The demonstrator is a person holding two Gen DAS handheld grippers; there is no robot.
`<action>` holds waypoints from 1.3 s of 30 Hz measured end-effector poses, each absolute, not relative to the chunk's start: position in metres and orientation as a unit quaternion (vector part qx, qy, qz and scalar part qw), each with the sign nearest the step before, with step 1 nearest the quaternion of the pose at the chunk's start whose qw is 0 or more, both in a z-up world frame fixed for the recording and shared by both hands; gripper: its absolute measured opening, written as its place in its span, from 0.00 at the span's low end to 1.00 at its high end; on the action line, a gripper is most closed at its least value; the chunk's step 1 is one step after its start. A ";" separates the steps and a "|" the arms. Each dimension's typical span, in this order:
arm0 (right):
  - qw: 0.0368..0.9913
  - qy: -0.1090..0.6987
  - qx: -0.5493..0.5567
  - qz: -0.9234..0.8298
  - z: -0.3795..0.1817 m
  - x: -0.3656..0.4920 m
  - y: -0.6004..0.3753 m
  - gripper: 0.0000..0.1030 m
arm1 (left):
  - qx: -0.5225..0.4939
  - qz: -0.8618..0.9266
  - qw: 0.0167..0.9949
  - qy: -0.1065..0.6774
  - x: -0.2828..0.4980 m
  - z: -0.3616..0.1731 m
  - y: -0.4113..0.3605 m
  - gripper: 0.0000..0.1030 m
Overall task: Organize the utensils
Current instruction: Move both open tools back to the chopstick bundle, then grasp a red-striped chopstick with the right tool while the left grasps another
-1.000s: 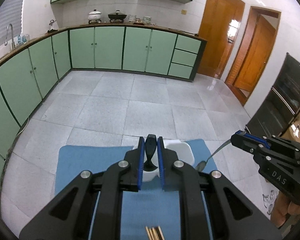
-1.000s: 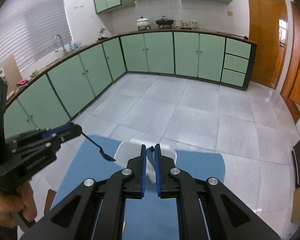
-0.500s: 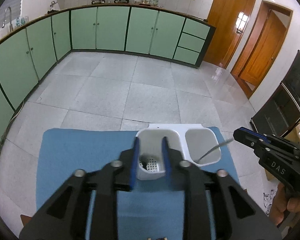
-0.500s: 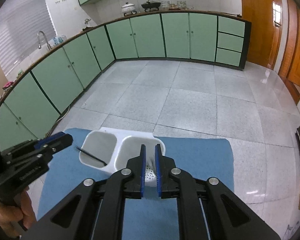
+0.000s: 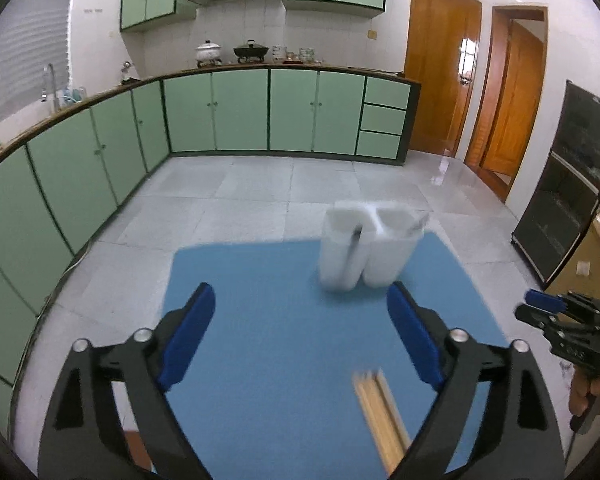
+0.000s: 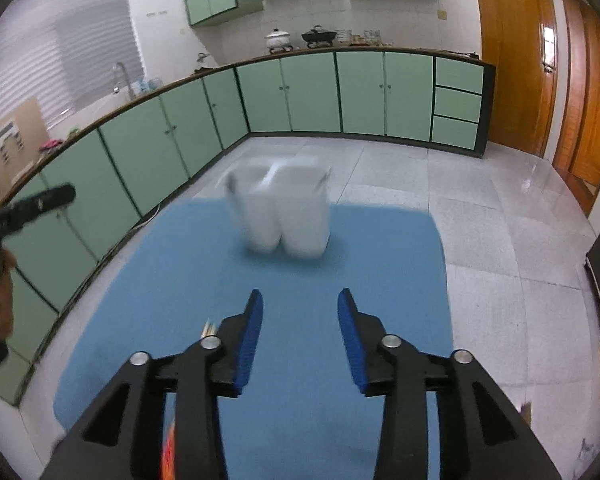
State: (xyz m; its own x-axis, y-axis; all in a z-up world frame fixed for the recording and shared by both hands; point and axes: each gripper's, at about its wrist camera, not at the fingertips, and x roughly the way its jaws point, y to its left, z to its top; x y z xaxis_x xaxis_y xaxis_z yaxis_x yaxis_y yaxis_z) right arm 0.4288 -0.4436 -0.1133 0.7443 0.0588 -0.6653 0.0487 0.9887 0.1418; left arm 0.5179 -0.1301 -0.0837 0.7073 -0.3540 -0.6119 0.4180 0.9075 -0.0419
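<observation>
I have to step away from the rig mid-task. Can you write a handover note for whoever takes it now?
Left gripper: jaws opening, nothing between them.
Right gripper: jaws opening, nothing between them.
White two-compartment holder stands at the far end of the blue mat; a dark-handled utensil in its left compartment, a metal one in the right.
Left to do: the wooden chopsticks lying on the mat, near edge.

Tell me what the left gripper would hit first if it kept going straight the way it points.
Probably the bare blue mat: nothing lies between the opening left gripper jaws. The white holder stands farther right.
</observation>
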 end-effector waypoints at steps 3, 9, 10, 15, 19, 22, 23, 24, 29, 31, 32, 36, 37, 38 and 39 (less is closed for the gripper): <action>0.931 0.359 0.068 0.007 -0.145 0.376 -0.414 0.44 | 0.045 -0.201 0.925 0.320 0.464 -0.114 -0.093 0.86; 0.920 0.386 0.051 0.038 -0.214 0.296 -0.352 0.44 | 0.026 -0.187 0.921 0.341 0.389 -0.175 -0.051 0.87; 0.919 0.389 0.038 0.041 -0.223 0.289 -0.344 0.44 | 0.027 -0.183 0.920 0.346 0.378 -0.186 -0.047 0.87; 0.916 0.398 -0.016 0.053 -0.251 0.278 -0.304 0.43 | 0.013 -0.173 0.913 0.370 0.349 -0.218 -0.033 0.87; 0.923 0.380 -0.037 0.054 -0.252 0.286 -0.294 0.42 | 0.006 -0.175 0.909 0.379 0.337 -0.231 -0.027 0.87; 0.925 0.374 -0.034 0.056 -0.252 0.296 -0.296 0.40 | 0.007 -0.180 0.904 0.388 0.336 -0.238 -0.029 0.87; 0.926 0.373 -0.035 0.058 -0.252 0.299 -0.297 0.37 | 0.009 -0.182 0.902 0.390 0.336 -0.241 -0.030 0.87; 0.926 0.372 -0.035 0.059 -0.253 0.299 -0.298 0.33 | 0.010 -0.184 0.901 0.392 0.335 -0.243 -0.031 0.87; 0.926 0.374 -0.024 0.051 -0.254 0.301 -0.315 0.30 | 0.025 -0.202 0.893 0.401 0.334 -0.255 -0.048 0.87; 0.925 0.375 -0.020 0.051 -0.254 0.297 -0.322 0.30 | 0.036 -0.210 0.889 0.406 0.332 -0.262 -0.057 0.87; 0.925 0.375 -0.022 0.051 -0.254 0.297 -0.323 0.30 | 0.043 -0.215 0.887 0.407 0.331 -0.266 -0.064 0.87; 0.927 0.369 -0.030 0.051 -0.255 0.298 -0.323 0.30 | 0.058 -0.231 0.877 0.417 0.331 -0.278 -0.088 0.87; 0.927 0.369 -0.029 0.051 -0.255 0.300 -0.324 0.28 | 0.063 -0.233 0.876 0.418 0.330 -0.281 -0.093 0.87; 0.928 0.369 -0.029 0.045 -0.255 0.303 -0.326 0.20 | 0.070 -0.234 0.875 0.419 0.330 -0.283 -0.099 0.87; 0.928 0.370 -0.027 0.041 -0.255 0.304 -0.329 0.14 | 0.077 -0.234 0.874 0.419 0.329 -0.286 -0.104 0.87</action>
